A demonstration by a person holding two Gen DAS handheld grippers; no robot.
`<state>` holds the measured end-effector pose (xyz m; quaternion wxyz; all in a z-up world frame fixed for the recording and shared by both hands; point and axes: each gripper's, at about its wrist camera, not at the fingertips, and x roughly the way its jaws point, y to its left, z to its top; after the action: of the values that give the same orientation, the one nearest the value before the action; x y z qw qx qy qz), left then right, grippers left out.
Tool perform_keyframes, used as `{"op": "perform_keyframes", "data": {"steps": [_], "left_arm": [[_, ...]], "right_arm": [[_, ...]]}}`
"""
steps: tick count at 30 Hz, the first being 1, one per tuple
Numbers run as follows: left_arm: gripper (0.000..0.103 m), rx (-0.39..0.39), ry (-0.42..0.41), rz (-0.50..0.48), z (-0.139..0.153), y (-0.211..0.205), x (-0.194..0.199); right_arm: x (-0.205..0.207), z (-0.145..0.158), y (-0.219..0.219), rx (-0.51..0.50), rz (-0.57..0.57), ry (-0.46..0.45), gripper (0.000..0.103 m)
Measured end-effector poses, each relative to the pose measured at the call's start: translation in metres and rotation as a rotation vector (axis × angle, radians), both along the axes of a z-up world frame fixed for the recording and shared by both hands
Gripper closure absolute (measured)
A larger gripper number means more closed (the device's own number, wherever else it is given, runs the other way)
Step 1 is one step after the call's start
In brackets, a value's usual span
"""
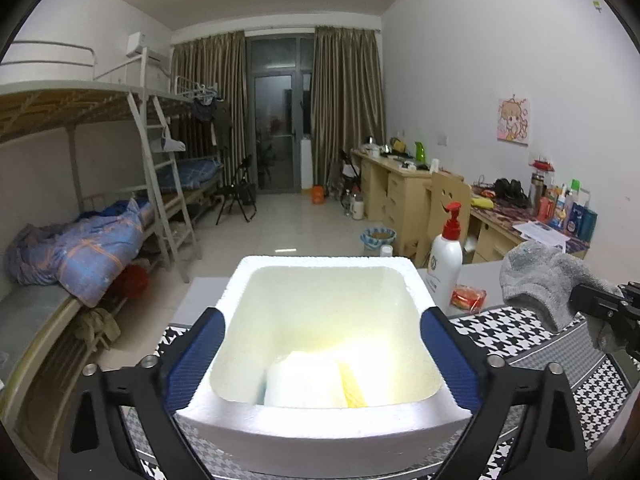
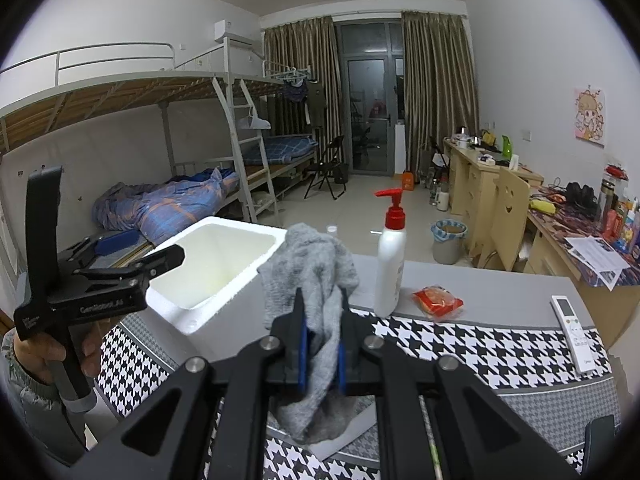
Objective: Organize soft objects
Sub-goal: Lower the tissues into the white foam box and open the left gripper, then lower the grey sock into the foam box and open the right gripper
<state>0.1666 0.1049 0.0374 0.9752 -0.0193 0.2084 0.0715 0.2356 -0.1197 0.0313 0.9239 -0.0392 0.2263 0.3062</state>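
Right gripper (image 2: 320,344) sits nearest the lens, blue pads clenched on a grey sock (image 2: 316,280). Sock is limp fuzzy knit, bunched above the jaws, tail drooping below them. It hangs over the houndstooth cloth (image 2: 460,344) near the desk's front edge, just beside the white foam box (image 2: 224,304), not over it yet.

Left gripper (image 1: 320,356) is spread wide and grips nothing; its blue pads (image 1: 196,356) straddle the box's near end, apparently clear of the walls. In the right wrist view the person's hand (image 2: 86,354) holds that tool at the box's left side.

Progress: partly done, judging by contents. A soft white folded item with a yellow edge (image 1: 316,384) already lies in the box's near end; glare washes it out, so what it is can't be told. Rest of the box looks bare.

Left to do: carry the sock over the rim and let go inside.

Non-soft stuff stays put: pump bottle (image 2: 390,268) and red packet (image 2: 438,302) on the bare grey desk behind the cloth, remote (image 2: 574,332) by the right edge.
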Motion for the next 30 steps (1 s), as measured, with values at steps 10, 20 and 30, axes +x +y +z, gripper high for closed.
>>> {"op": "perform_keyframes", "data": {"steps": [10,20,30], "left_arm": [[0.001,0.003,-0.011,0.039,0.002,0.007,-0.013],[0.001,-0.013,-0.046,0.072,0.005,0.02,-0.029],[0.001,-0.019,-0.049,0.076,-0.002,0.028,-0.038]], "right_arm": [[0.004,0.005,0.018,-0.009,0.022,-0.002,0.089],[0.001,0.01,0.039,-0.017,0.059,-0.007,0.089],[0.002,0.012,0.055,-0.026,0.087,0.0,0.089]]}}
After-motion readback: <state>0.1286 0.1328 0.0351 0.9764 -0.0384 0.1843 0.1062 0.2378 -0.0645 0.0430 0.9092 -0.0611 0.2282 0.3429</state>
